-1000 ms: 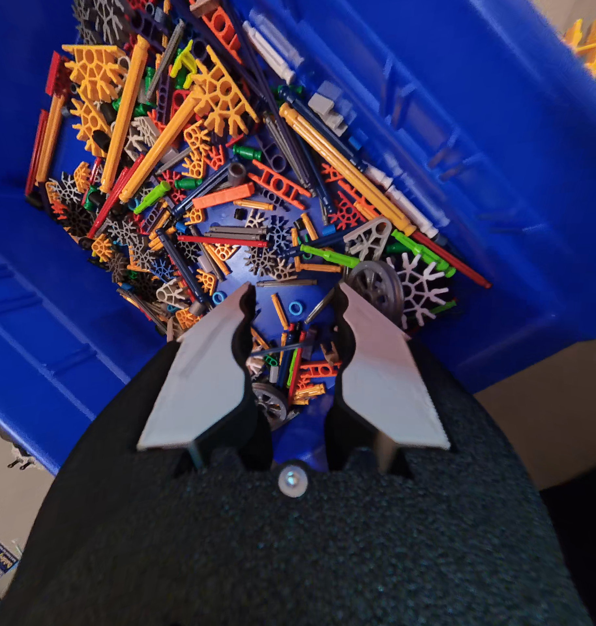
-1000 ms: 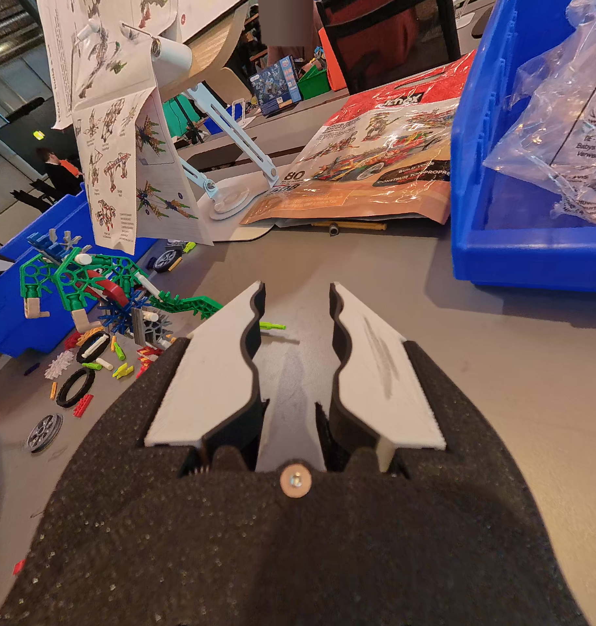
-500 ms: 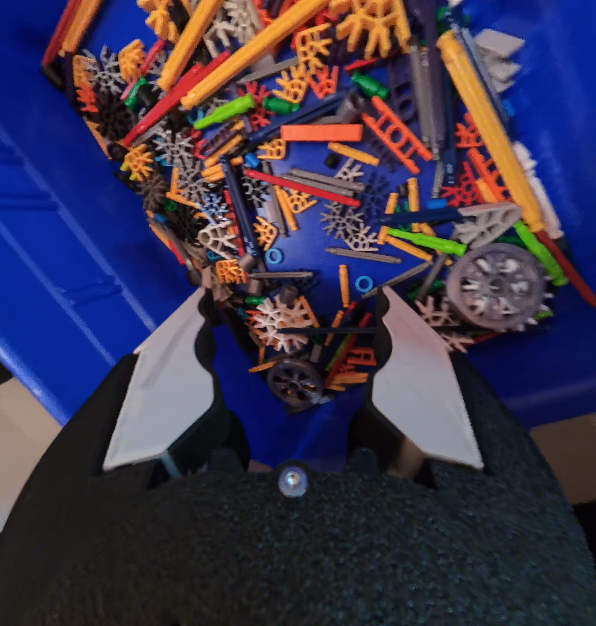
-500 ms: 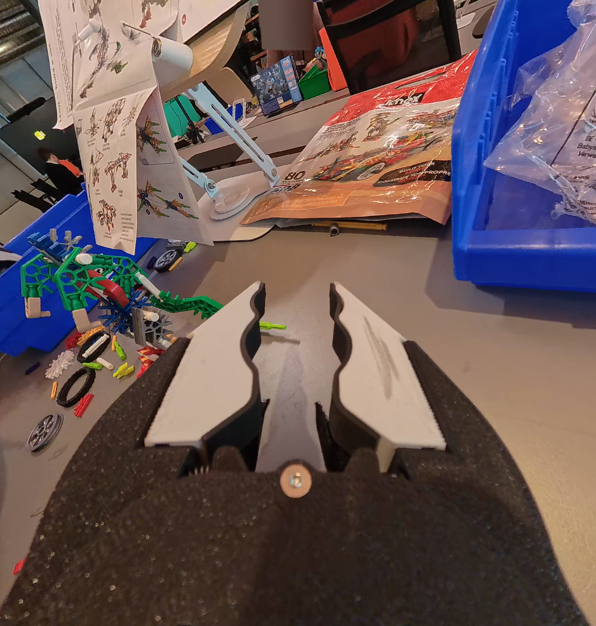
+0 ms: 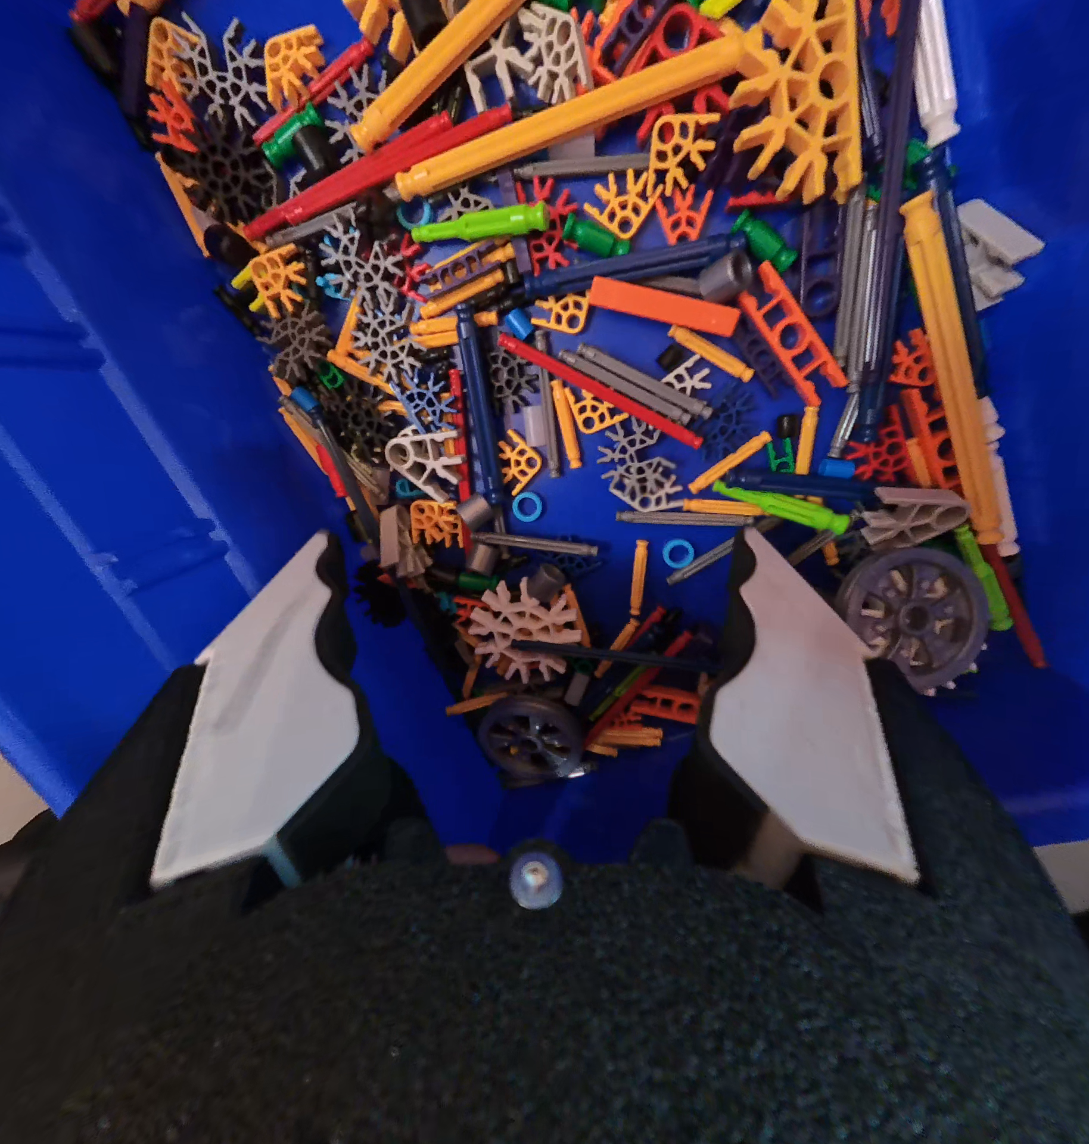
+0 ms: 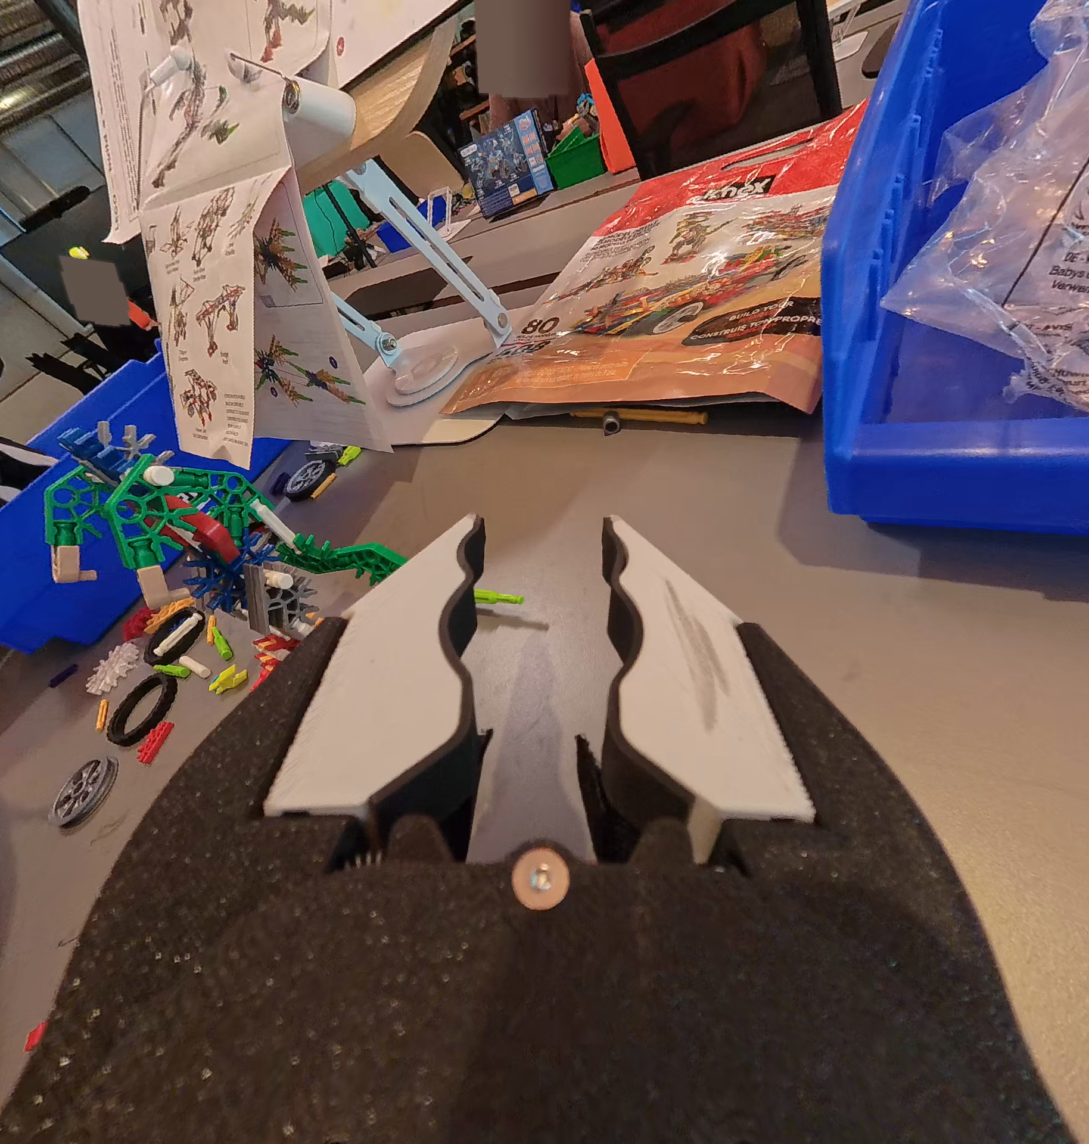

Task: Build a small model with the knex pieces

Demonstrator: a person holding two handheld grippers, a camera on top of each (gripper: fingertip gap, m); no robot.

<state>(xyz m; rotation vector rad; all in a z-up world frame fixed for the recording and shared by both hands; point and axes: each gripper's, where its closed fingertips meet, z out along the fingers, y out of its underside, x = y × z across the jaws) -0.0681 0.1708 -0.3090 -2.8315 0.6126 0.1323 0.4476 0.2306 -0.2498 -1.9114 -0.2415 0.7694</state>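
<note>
The left gripper (image 5: 533, 548) is hanging over a blue bin (image 5: 127, 433) of loose construction-toy pieces, its jaws spread wide and gripping nothing. Right between the jaws a pale snowflake connector (image 5: 525, 625) is lying on the heap, a thin dark rod crossing just below it. Nearer the gripper body, a small dark spoked wheel (image 5: 531, 736) is sitting against the bin's near corner. Outside the right-hand jaw a larger grey wheel (image 5: 913, 619) is resting, and a lime-green rod (image 5: 783, 506) is lying just ahead of that jaw's tip. Farther ahead, long yellow rods (image 5: 567, 133) are sprawling across the pile.

The right gripper (image 6: 542, 529) is sitting low over the grey worktop (image 6: 901, 712), jaws parted a little and empty; whether it is touching the surface, I cannot tell. A small lime-green rod (image 6: 497, 597) is lying just beyond the left-hand jaw's tip. Well to the left of the jaws a green-framed toy model (image 6: 158, 514) is standing, partly built, with loose pieces, a black tyre (image 6: 141, 709) and a grey wheel around it. Ahead, an instruction sheet (image 6: 232, 260) is hanging from a stand beside a printed toy packet (image 6: 672, 322); ahead to the right, a second blue bin (image 6: 963, 476) is holding clear plastic bags.

So far neither gripper is carrying a piece.
</note>
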